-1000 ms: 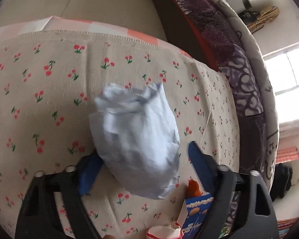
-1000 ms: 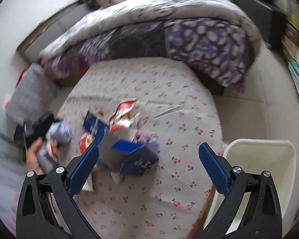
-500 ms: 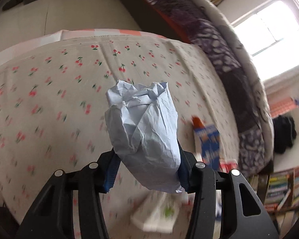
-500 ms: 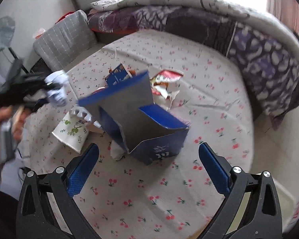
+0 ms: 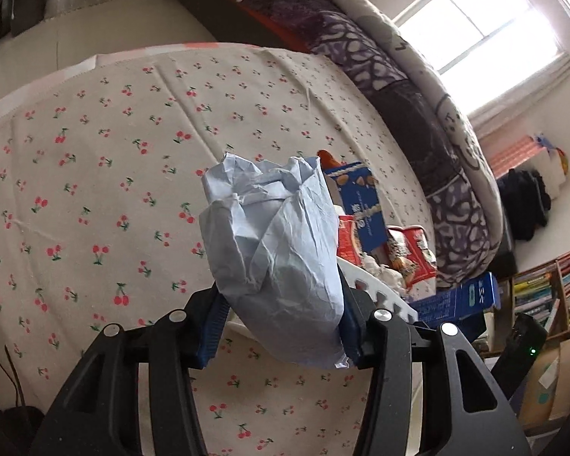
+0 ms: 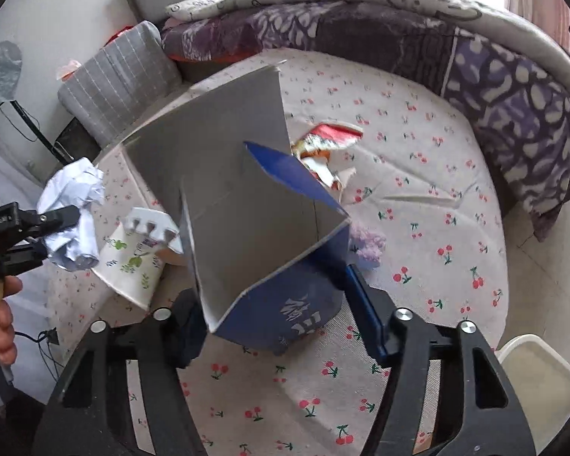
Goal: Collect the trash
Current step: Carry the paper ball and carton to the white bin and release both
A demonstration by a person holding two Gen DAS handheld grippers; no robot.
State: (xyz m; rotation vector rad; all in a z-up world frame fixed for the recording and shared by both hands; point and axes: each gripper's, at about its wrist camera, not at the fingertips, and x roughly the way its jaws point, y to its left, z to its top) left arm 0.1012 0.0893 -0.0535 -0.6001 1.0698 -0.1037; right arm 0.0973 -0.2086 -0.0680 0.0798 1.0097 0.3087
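My left gripper point(image 5: 281, 326) is shut on a crumpled pale blue paper ball point(image 5: 273, 250) and holds it above the cherry-print cloth point(image 5: 95, 174). The ball also shows in the right wrist view point(image 6: 72, 212), at the left. My right gripper point(image 6: 273, 315) is shut on an opened blue cardboard box point(image 6: 247, 212) with grey insides, lifted off the cloth. Behind it lie a red snack wrapper point(image 6: 326, 144), a white floral paper cup point(image 6: 129, 266) and a purple scrap point(image 6: 368, 243).
A white bin point(image 6: 539, 380) stands at the lower right, beside the cloth. A purple patterned quilt point(image 6: 475, 60) runs along the far side. A blue biscuit box point(image 5: 357, 197) and red wrappers point(image 5: 406, 250) lie beyond the paper ball. Bookshelves point(image 5: 551, 296) stand at the right.
The left gripper closed on the paper ball and lifted it. The right gripper moved in and closed on the blue box, which now fills its view.
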